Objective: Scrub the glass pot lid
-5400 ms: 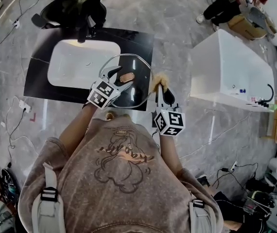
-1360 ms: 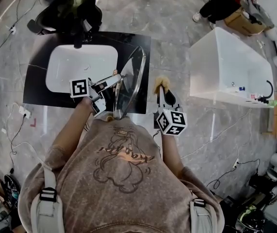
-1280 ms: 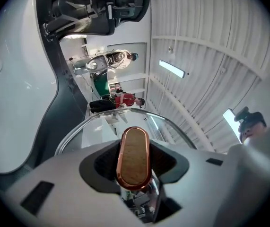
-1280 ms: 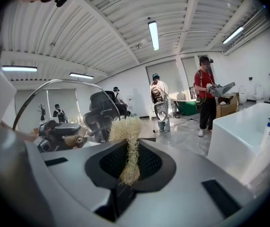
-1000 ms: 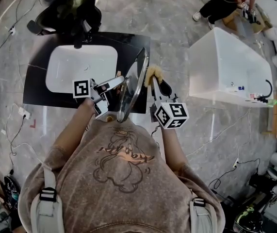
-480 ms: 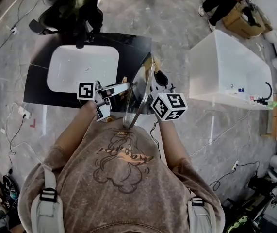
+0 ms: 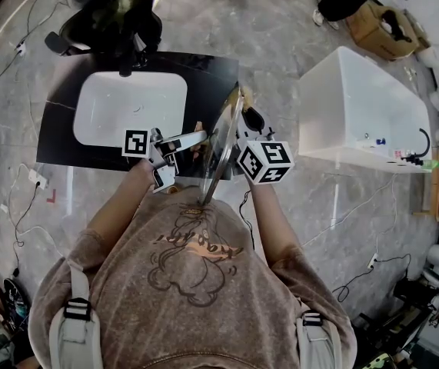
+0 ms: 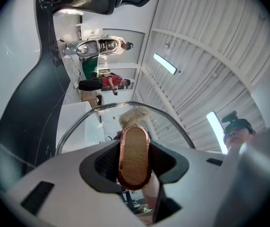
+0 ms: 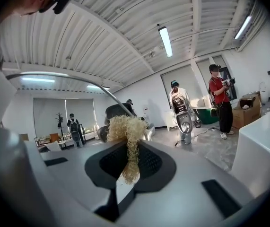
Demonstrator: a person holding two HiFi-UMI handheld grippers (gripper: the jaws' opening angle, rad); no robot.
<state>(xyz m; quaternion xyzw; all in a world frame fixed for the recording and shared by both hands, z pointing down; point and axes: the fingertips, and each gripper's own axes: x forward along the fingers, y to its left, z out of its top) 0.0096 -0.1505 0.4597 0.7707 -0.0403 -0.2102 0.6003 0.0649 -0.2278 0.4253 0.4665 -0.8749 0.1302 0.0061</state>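
Lid (image 7: pixel 221 148), glass, on edge — left gripper (image 7: pixel 198 137) clamped on its handle (image 8: pixel 134 156). Right gripper (image 7: pixel 249 119), pinching a scrubber (image 9: pixel 125 129), sits just beside the opposite face.

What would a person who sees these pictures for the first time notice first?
The glass pot lid stands on edge in the air in front of the person, held by its copper-rimmed knob in the left gripper. On its other side, the right gripper grips a pale fibrous scrubber right at the glass. Below them lies a white sink in a black counter.
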